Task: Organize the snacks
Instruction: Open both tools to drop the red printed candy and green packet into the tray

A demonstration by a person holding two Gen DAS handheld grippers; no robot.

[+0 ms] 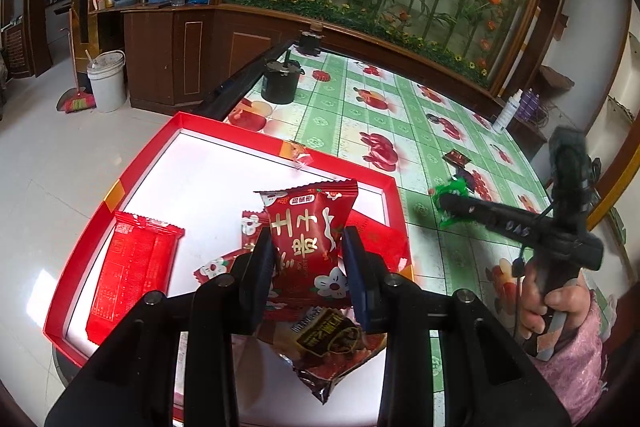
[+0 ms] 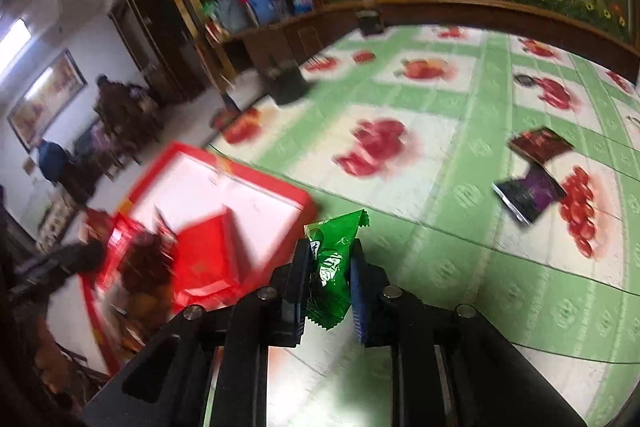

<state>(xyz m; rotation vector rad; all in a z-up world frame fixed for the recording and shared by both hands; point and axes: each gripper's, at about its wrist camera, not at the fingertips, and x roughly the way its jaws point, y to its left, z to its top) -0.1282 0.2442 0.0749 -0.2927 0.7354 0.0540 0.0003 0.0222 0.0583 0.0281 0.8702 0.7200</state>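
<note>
Your right tongs (image 2: 330, 275) are clamped on a small green snack packet (image 2: 330, 263), gripped across its middle with the crimped ends sticking out above and below the pads. It hangs clear of the bench (image 2: 460, 267), just beside the near corner of the red box (image 2: 304, 203). Your left tongs (image 1: 308, 263) are closed on a red snack packet (image 1: 310, 235) printed with white flowers, held upright over the box's white floor, and a darker foil packet (image 1: 328, 351) dangles below the same grip; whether the pads pinch it too, you cannot tell from here.

Both packets look light and soft: thin crinkly film with air inside, so they will likely squash and could slide out if held loosely. A hold across the body, as you have now, seems safer than pinching a slick sealed edge. The contents may be brittle, so don't squeeze harder than needed.

Inside the box lie a flat red packet (image 1: 132, 267) at the left and more red wrappers near the middle. Out on the fruit-patterned cloth, a dark red packet (image 2: 540, 145) and a purple one (image 2: 530, 193) lie well apart from the box, not yet gathered. A black pot (image 1: 280, 81) stands at the far edge of the bench.
</note>
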